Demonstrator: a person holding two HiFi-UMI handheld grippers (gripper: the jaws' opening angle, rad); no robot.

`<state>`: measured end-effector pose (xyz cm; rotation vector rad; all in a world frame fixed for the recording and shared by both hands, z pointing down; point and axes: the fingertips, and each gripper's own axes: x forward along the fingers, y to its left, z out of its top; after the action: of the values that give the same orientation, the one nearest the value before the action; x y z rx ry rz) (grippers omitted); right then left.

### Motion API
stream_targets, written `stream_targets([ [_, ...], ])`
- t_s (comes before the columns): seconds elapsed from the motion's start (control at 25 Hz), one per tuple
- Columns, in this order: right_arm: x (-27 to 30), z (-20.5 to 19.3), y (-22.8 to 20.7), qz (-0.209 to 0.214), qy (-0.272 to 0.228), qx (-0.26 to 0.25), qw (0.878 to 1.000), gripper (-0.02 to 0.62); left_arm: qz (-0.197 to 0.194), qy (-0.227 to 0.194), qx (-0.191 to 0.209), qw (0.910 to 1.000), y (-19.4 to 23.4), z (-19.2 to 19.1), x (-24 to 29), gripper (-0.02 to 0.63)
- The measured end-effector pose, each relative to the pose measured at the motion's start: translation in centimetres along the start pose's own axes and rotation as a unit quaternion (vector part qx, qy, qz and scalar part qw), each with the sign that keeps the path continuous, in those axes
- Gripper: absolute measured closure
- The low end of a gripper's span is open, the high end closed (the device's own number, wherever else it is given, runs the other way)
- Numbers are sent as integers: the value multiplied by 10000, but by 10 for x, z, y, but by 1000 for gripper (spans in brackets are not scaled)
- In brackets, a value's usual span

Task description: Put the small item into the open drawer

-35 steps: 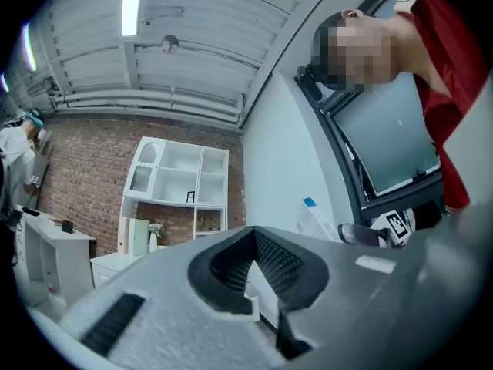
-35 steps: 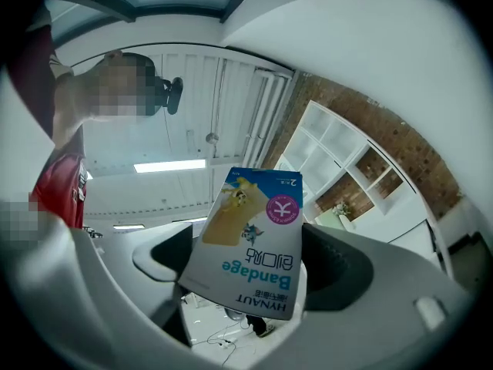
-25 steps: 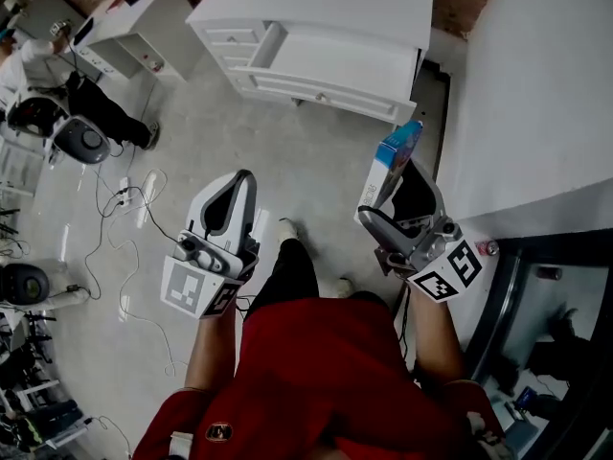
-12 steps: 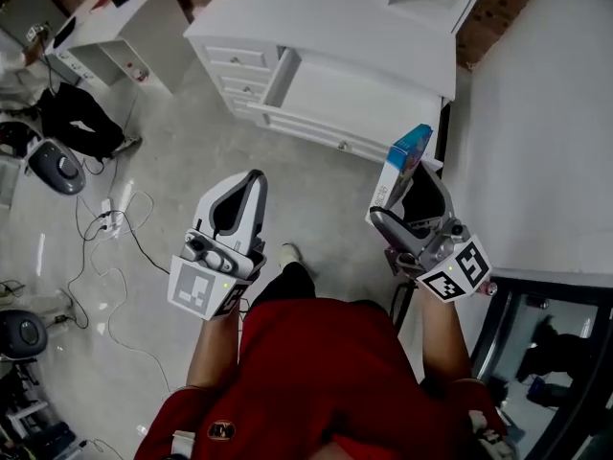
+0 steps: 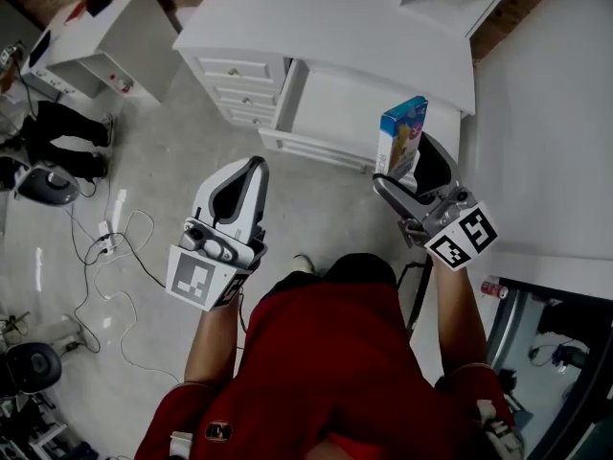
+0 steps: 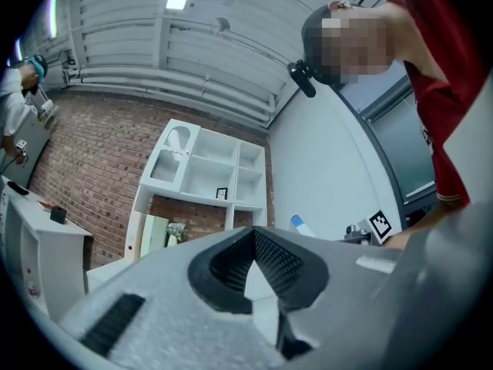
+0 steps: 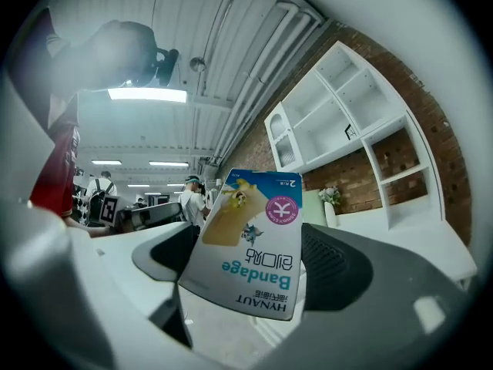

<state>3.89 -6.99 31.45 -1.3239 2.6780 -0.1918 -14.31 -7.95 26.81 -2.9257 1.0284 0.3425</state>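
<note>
The right tongs (image 5: 414, 163) are clamped on a small box (image 5: 402, 138), one jaw on each broad face. In the right gripper view the box (image 7: 248, 241) fills the gap of those tongs (image 7: 246, 272) and stands tilted, its print upside down, with the word "Bandage" legible. From above, the box's lower end is lost between the jaws, so only its blue top and one side show. It appears against the right part of the open drawer (image 5: 321, 148), though I cannot tell how high above the drawer it hangs. The left tongs (image 5: 251, 172) hold nothing. In the left gripper view the tips (image 6: 253, 230) meet, with only a sliver of light lower down between the pads, and the jaws block any sight of the drawer. Both of the person's hands are hidden under the tongs' bodies and marker cubes, and only bare forearms show, reaching forward out of a red shirt (image 5: 326, 372). The right arm reaches farther, up to the drawer front, while the left is held back over the floor (image 5: 163, 161) and points at the cabinet (image 5: 316, 17). The cabinet's far edge is cut off by the frame. Cables (image 5: 115, 247) trail across the floor at the left.
</note>
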Motion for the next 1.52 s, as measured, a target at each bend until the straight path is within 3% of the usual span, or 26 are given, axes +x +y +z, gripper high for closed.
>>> stream_targets([
  [0.28, 54, -36, -55, 121, 670, -213, 9975, 144, 193, 32, 67, 9998, 40, -24, 48, 604],
  [0.64, 105, -107, -140, 512, 1667, -256, 9844, 145, 947, 197, 221, 9951, 81, -58, 118, 604],
  [1.08, 142, -220, -200, 778, 3252, -536, 9409, 146, 1489, 442, 98, 9878, 112, -89, 147, 604],
  [1.52, 179, -308, -223, 628, 4252, -522, 9014, 147, 1653, 715, -32, 9836, 160, -97, 139, 604],
])
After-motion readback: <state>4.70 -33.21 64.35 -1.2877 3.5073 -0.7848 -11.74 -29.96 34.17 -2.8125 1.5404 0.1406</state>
